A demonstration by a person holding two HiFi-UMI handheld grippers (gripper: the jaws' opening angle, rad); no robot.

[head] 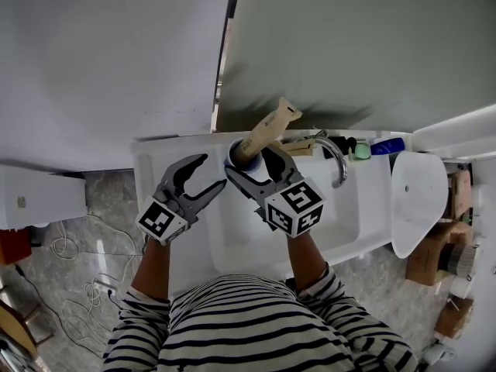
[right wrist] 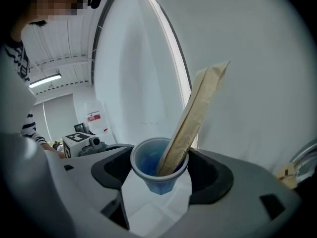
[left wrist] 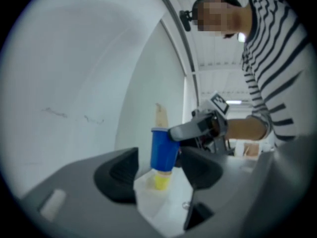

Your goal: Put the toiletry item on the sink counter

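A blue plastic cup (head: 234,159) with a tall tan packet (head: 267,129) leaning out of it sits at the back of the white sink counter (head: 151,169). My right gripper (head: 253,166) is shut on the cup; in the right gripper view both jaws hug the cup (right wrist: 158,182) below its rim, and the packet (right wrist: 195,113) slants up to the right. My left gripper (head: 214,172) stands open just left of it, holding nothing. In the left gripper view, the cup (left wrist: 163,148) shows a little beyond the open left gripper (left wrist: 158,175), with the right gripper's finger on it.
A chrome faucet (head: 335,157) arches over the basin (head: 232,239) right of the cup. A blue tube (head: 387,146) and a green item (head: 362,151) lie along the back ledge. A white oval lid (head: 418,200) stands at the right. The wall rises directly behind the counter.
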